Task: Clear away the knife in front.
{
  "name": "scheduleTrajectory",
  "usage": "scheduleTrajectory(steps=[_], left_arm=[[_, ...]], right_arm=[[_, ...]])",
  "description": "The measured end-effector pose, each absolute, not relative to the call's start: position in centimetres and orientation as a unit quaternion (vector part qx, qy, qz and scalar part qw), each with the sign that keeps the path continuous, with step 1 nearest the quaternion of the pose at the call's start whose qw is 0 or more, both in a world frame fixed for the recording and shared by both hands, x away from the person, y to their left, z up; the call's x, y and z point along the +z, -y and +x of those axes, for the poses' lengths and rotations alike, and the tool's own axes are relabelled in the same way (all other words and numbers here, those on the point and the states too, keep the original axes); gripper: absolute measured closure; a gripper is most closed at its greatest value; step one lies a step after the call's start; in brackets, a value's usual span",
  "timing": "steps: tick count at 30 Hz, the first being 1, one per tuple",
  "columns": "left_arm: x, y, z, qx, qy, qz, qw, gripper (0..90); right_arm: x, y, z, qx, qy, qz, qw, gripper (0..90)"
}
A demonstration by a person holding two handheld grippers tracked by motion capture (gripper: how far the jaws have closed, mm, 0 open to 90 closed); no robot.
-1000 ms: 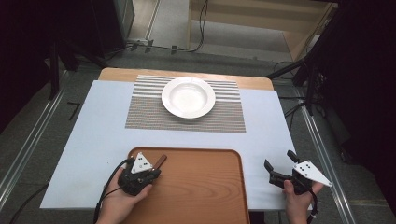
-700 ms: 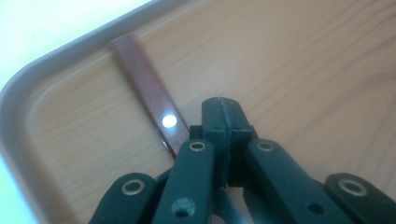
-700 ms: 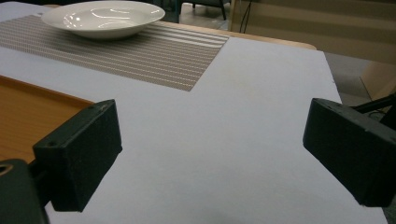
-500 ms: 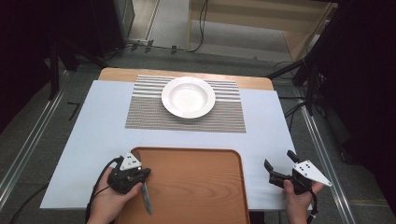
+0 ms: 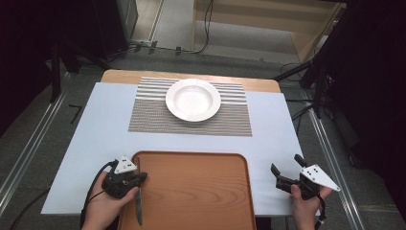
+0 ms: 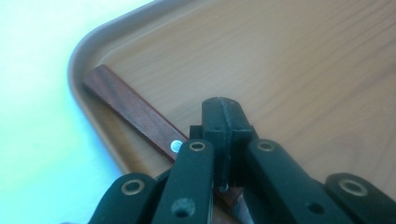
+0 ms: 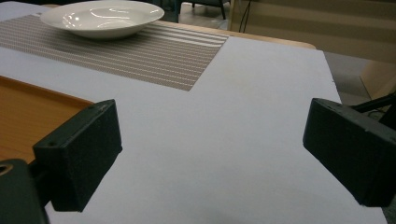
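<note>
Left tongs: we saw them clamped tight on a knife, jaws pressed together over the handle near the rivet; in the left gripper view the tongs met edge to edge w/ the handle running out to the upper left.

Right tongs: spread wide, nothing between them; they hovered over the bare worktop at the right of the tray. In the right gripper view the tongs framed plain white surface.

Knife: at the near-left corner of the wooden tray, blade pointing back toward the person, handle toward the tray's rounded corner. We couldn't tell whether it was lifted clear or resting on the wood.

Setting: white bowl sat on a striped placemat at the far side, well apart from the tray; the mat had no cutlery beside the bowl.

Progress: we judged the job as early on. Knife was gripped but hadn't left the tray; if it's meant for the place setting, the carry and the put-down were both left to do. Right tongs had no part in it yet.

Hard to see: blade tip cut off at the bottom edge of the high view; most of the blade hid under the tongs' links in the left gripper view. Tray's near edge was cropped too.
</note>
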State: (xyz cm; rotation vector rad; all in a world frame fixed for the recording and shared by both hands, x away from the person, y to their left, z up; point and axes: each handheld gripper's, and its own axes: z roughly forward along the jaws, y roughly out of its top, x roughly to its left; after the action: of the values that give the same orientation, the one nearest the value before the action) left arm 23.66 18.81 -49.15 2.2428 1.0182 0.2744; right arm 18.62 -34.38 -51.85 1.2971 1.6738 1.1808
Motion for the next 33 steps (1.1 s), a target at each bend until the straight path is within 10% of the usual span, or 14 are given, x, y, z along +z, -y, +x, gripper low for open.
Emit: scheduleTrajectory(steps=[17,33], left_arm=[[-48.8,-19.7,23.6,0.116,-0.382,0.854,0.334,82.3],[-46.9,-21.3,23.3,0.14,-0.37,0.798,0.455,33.4]], right_arm=[[-51.8,34.4,18.6,0.457,-0.645,0.502,0.351,3.0],[-51.9,34.4,18.7,0.456,-0.647,0.499,0.352,3.0]])
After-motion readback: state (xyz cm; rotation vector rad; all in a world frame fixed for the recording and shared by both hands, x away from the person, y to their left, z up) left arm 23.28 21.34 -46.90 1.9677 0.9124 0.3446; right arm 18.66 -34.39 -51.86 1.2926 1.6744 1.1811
